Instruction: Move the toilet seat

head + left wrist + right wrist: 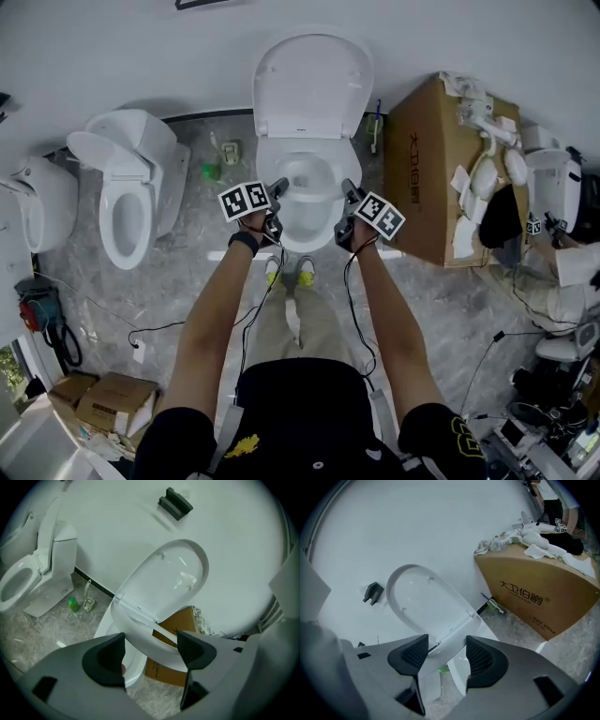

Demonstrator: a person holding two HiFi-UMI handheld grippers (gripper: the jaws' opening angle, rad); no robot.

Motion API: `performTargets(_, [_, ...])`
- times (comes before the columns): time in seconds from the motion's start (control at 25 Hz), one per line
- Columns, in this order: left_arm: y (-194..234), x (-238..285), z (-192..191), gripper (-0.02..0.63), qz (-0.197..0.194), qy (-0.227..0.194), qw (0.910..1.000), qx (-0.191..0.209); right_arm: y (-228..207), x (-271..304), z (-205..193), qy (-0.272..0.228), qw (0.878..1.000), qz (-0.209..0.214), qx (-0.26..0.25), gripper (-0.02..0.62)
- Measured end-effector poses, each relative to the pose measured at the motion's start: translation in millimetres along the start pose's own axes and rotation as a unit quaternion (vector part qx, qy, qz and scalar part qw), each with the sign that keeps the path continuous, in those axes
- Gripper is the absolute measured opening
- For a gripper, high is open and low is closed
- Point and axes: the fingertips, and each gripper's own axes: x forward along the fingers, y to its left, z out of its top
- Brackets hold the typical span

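The left gripper (151, 651) has its jaws set wide, and the front rim of the toilet seat (140, 637) fills the gap and lies against both pads. The right gripper (446, 652) holds the same rim at the other front corner, its jaws a little narrower, with the white edge wedged between them.

Only the two gripper views show that the seat is tilted up off the bowl (306, 230). In the left gripper view a cardboard box (161, 673) shows both through the ring and beneath it. The head view shows both arms reaching forward, one gripper at each side of the bowl's front, and the person's shoes (291, 274) just before its foot.

Behind the seat the lid (309, 80) stands upright against the white wall (141, 47). Both gripper views catch a dark fitting (176, 503) on that wall.

The floor (178, 281) is grey and veined, with cables (159, 328) trailing across it. A green bottle (211, 172) stands to the left of the toilet's base, and a blue-handled brush (492, 603) lies between the toilet and the box. White rags (534, 541) are heaped on the box. Further left stands a second toilet (127, 202) with its lid raised, and small cartons (103, 403) sit at the near left.
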Motion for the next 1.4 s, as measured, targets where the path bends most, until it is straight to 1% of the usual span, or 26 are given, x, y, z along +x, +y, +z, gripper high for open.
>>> performTargets(0.28, [-13.1,2.6,26.2,0.356,-0.014,-0.015,0.9994,-0.029,16.6,5.0,25.2,-0.009,1.000,0.013,0.019,0.276])
performTargets(0.48, [-21.9,3.5,45.9,0.362,-0.023,-0.033,0.9980,-0.049,28.9,9.3,42.9,-0.024,0.999,0.023,0.039,0.275])
performTargets(0.72, [-28.3,7.2,69.5,0.374,-0.026,-0.058,0.9955,-0.071,41.6,17.5,61.9,-0.037,0.997,0.040,0.060,0.272])
performTargets(1.0, [-39.3,12.6,96.3,0.380,-0.031,-0.077,0.9922,-0.093,53.9,25.9,84.6,-0.051,0.993,0.059,0.084,0.267])
performTargets(1.16, [-44.9,18.7,113.0,0.387,-0.037,-0.085,0.9902,-0.105,59.6,33.9,99.1,-0.060,0.991,0.070,0.096,0.264])
performTargets(1.4, [-48.6,27.2,134.1,0.405,-0.053,-0.088,0.9880,-0.116,68.3,45.3,115.6,-0.072,0.989,0.075,0.109,0.262])
